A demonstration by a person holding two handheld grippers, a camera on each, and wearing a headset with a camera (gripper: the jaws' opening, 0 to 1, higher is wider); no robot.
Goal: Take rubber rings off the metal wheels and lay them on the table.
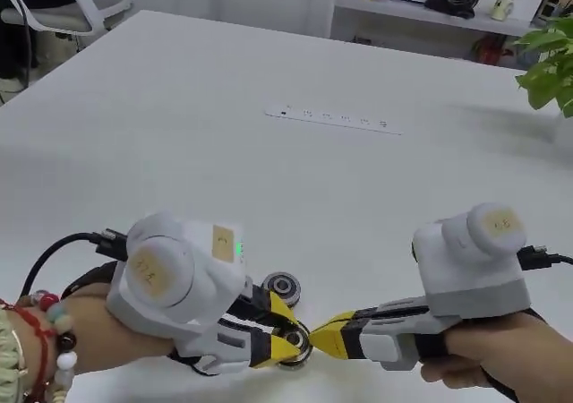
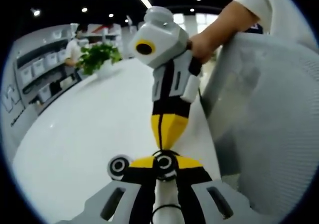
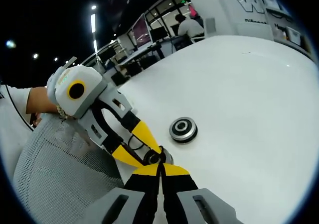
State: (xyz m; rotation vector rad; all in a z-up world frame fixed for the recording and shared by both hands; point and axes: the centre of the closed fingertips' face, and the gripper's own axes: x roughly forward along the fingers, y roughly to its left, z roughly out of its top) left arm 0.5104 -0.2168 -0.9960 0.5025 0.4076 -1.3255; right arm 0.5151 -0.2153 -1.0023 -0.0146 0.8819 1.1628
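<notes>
A small metal wheel (image 1: pixel 295 343) with a dark rubber ring sits just above the white table's near edge, and my left gripper (image 1: pixel 286 333) is shut on it from the left. In the left gripper view the wheel (image 2: pixel 167 163) is held between my yellow-tipped jaws. My right gripper (image 1: pixel 316 339) comes in from the right, its jaws shut on the rim of the same wheel (image 3: pixel 155 158), apparently on the rubber ring. A second wheel (image 1: pixel 282 287) with its ring on lies flat on the table just behind, also seen as a wheel (image 3: pixel 183 129) and a wheel (image 2: pixel 119 167).
The white table (image 1: pixel 269 179) stretches far back, with a white power strip (image 1: pixel 333 120) lying across its middle. A green plant (image 1: pixel 551 63) stands at the far right edge. A grey mesh chair back (image 2: pixel 259 114) is close behind the near edge.
</notes>
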